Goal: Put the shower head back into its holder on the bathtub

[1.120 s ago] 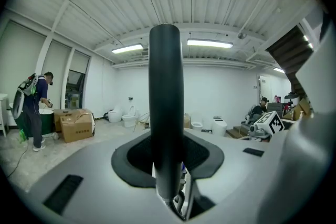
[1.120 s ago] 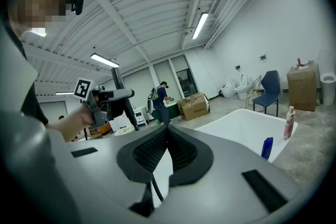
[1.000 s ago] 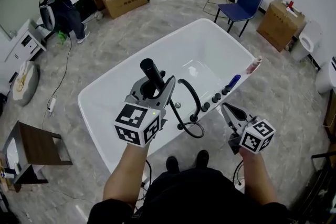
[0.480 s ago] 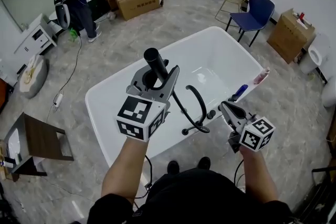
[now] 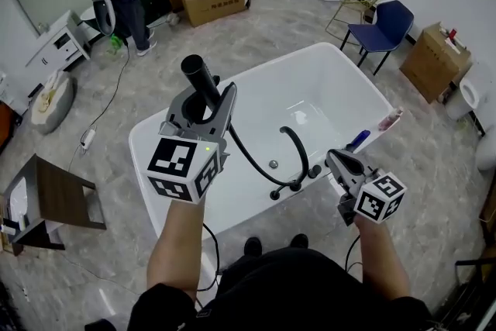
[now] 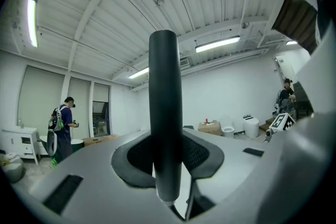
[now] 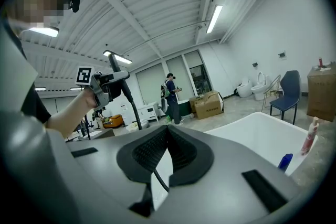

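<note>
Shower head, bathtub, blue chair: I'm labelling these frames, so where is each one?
Shower head [image 5: 198, 78]: head view, upper end of its dark handle.
Bathtub [image 5: 325, 85]: head view, bare white inner wall.
Blue chair [image 5: 394, 16]: head view, backrest.

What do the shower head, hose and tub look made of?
The shower head looks matte black, coated metal or plastic: only soft sheen. The hose is smooth black, likely rubber or PVC: it hangs in loose curves. The tub is glossy white, likely acrylic or enamel: light reflects inside.
</note>
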